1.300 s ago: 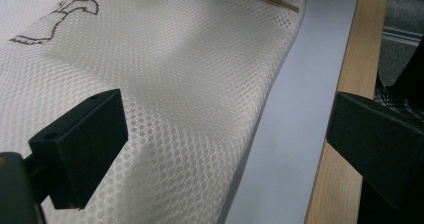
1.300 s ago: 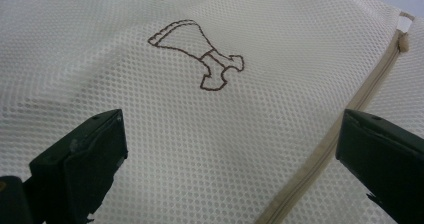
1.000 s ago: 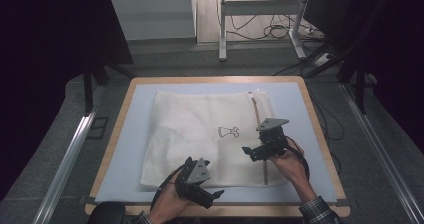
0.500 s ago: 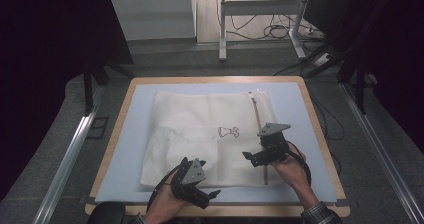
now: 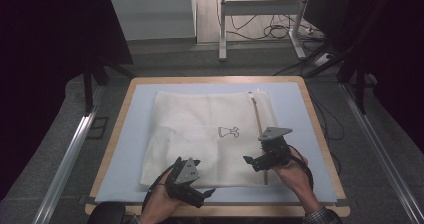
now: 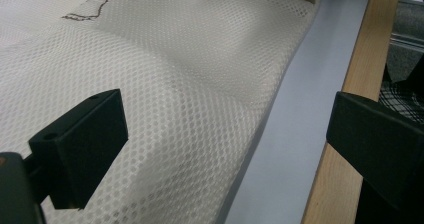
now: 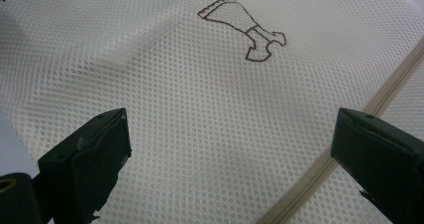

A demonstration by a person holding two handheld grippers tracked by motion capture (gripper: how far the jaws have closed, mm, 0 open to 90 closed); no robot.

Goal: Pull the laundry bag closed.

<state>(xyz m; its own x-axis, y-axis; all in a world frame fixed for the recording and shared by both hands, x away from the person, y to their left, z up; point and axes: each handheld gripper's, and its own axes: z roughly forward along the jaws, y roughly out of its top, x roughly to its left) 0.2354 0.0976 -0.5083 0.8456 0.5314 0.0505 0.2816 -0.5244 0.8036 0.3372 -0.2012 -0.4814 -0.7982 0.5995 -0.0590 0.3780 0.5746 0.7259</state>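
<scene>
Mesh laundry bag [image 5: 210, 134] lies flat across the middle of the blue surface [image 5: 130, 149], zipper [image 5: 258, 129] running along its right side, small printed outline figure [image 5: 228, 132] near centre.

Your left hand-held gripper [image 5: 200, 191] sits at the bag's near edge, jaws spread wide, nothing between them. In the left gripper view one jaw hangs over the mesh [image 6: 190, 84], the other over the wooden border [image 6: 365, 74].

Your right hand-held gripper [image 5: 252, 161] is over the near right part, beside the zipper, jaws also wide apart and empty; the right gripper view shows the zipper line [image 7: 350, 129] between them.

Handling judgement: light, limp, open-weave cloth. It will sag and drape, not hold shape. Mesh likely gives good bite. Pinch a hem or corner; the zipper seam looks like the firmest hold. Expect two layers to lift together.
</scene>
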